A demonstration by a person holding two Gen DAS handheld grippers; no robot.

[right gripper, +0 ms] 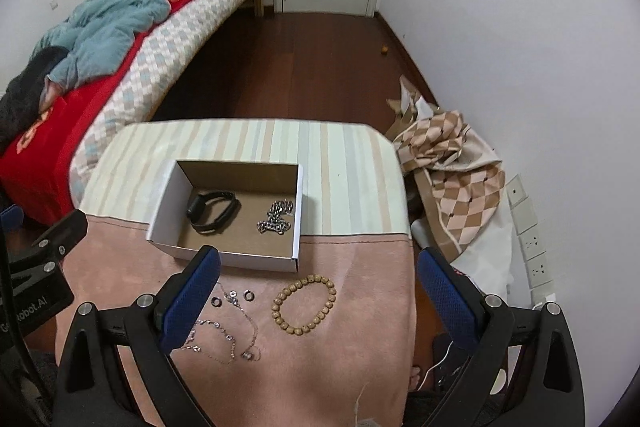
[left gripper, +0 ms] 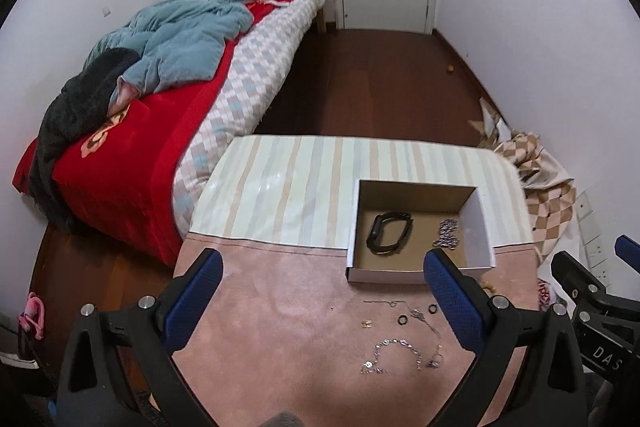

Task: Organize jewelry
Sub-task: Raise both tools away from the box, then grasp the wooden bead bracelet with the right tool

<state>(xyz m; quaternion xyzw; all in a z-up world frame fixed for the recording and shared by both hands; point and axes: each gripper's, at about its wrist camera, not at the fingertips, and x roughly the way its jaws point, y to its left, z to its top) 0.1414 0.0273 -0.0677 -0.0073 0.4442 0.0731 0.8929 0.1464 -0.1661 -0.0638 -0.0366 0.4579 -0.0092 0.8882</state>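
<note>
An open cardboard box (right gripper: 160, 215) (left gripper: 484, 227) stands on the table and holds a black wristband (right gripper: 212, 213) (left gripper: 390, 233) and a silver chain (right gripper: 276, 217) (left gripper: 448, 235). In front of it on the pink cloth lie a wooden bead bracelet (right gripper: 304, 305), small rings (right gripper: 249, 294) (left gripper: 403, 319), and thin silver necklaces (right gripper: 228, 337) (left gripper: 400, 357). My left gripper (left gripper: 324, 295) is open and empty above the cloth, left of the box front. My right gripper (right gripper: 318, 291) is open and empty above the bead bracelet.
The table (right gripper: 340, 155) has a striped cover at the back and a pink cloth in front. A bed (left gripper: 160, 99) stands to the left. A checked cloth heap (right gripper: 452, 163) lies at the right by the wall. Dark wood floor (left gripper: 380, 79) lies beyond.
</note>
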